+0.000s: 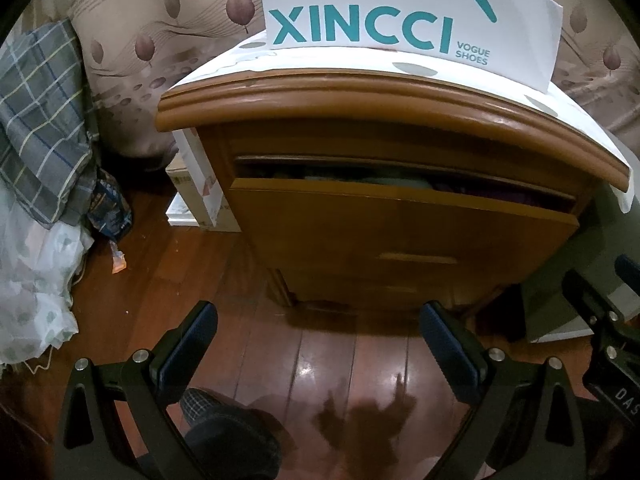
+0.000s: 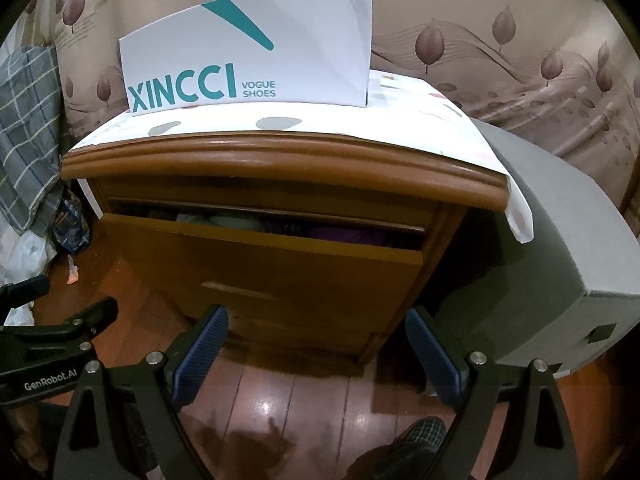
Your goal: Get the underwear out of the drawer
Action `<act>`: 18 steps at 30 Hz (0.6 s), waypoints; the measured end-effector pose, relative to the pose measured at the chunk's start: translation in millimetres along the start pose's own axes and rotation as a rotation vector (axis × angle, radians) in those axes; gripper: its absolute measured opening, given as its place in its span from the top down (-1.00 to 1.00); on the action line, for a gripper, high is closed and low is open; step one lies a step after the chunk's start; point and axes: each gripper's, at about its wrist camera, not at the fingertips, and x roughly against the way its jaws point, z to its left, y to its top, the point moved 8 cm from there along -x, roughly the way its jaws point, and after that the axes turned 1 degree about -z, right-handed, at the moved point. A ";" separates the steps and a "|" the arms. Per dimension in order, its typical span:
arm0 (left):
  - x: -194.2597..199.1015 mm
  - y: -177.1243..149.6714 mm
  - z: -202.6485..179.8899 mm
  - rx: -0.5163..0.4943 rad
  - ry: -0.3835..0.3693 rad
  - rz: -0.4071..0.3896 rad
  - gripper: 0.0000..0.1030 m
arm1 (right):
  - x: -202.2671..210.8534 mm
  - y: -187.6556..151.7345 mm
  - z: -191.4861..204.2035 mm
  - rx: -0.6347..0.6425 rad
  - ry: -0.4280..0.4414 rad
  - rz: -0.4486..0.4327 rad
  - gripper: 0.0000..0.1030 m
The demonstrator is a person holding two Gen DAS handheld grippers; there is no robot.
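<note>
1. Top drawer (image 1: 404, 216) of wooden nightstand (image 1: 392, 108) is seen pulled partly out.
2. Underwear (image 2: 280, 226) is seen bunched inside the drawer gap; colours approx. purple, pale.
3. Left gripper (image 1: 318, 328) & right gripper (image 2: 316, 332): jaws are held wide apart, empty, above the floor (image 1: 320, 360), short of the drawer.

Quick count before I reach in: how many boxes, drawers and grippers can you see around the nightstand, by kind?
Boxes: 3 – white shoe box on top, grey box to the right, white box on the floor to the left.
Drawers: 2 – top drawer slightly open, lower drawer closed.
Grippers: 2 – left gripper, right gripper, jaws open.
Total: 7
</note>
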 end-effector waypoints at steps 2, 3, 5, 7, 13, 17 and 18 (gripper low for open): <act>-0.2 -0.3 -1.1 -0.002 0.001 0.001 -0.95 | 0.0 0.2 -0.6 -0.002 -0.001 0.000 -0.79; -0.1 -0.4 -1.6 -0.003 0.000 0.001 -0.95 | 0.1 0.5 -0.7 -0.003 -0.002 0.000 -0.79; -0.7 -0.1 -1.6 -0.002 -0.002 0.001 -0.95 | 0.0 0.7 -0.7 -0.004 -0.001 0.000 -0.79; -0.5 -0.2 -1.3 0.000 -0.004 0.002 -0.95 | -0.3 0.8 -0.3 -0.003 0.001 0.002 -0.79; -0.5 -0.8 -0.7 0.006 -0.012 0.006 -0.95 | 0.6 0.3 0.0 0.002 -0.001 0.000 -0.79; -0.6 -1.2 -0.2 0.007 -0.011 0.007 -0.95 | 0.8 0.4 -1.2 -0.003 -0.001 -0.001 -0.79; -0.6 -1.1 -0.5 0.007 -0.010 0.007 -0.95 | 0.9 0.6 -1.9 -0.006 -0.003 -0.001 -0.79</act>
